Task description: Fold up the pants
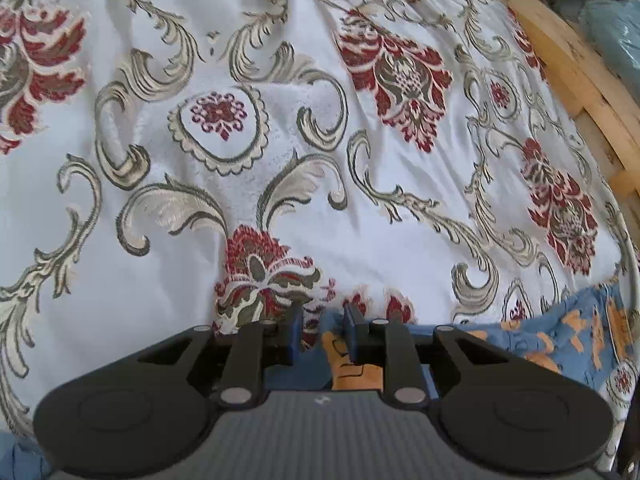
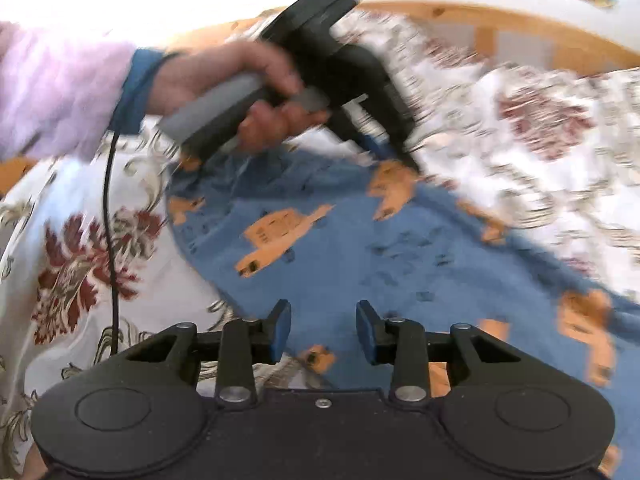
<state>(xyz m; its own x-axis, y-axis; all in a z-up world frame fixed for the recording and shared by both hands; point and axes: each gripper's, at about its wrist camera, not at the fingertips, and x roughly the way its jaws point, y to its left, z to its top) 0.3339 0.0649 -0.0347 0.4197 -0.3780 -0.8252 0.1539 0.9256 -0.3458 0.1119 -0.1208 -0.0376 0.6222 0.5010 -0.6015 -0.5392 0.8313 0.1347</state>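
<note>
While the blue cotton pants with orange prints [image 2: 360,240] lie flat on the floral bedspread [image 1: 280,120], I judge folding unfinished; my left gripper [image 1: 322,334] and right gripper [image 2: 323,332] stand part open, holding nothing.

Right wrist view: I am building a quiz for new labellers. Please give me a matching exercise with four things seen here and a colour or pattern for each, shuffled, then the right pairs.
Things:
1. pants
2. bedspread
3. sleeve
4. bed frame

Colours or patterns:
A. pale wood
B. fluffy light pink
C. blue with orange shapes
D. white with dark red flowers and grey-beige scrolls

Pairs: 1-C, 2-D, 3-B, 4-A
</note>
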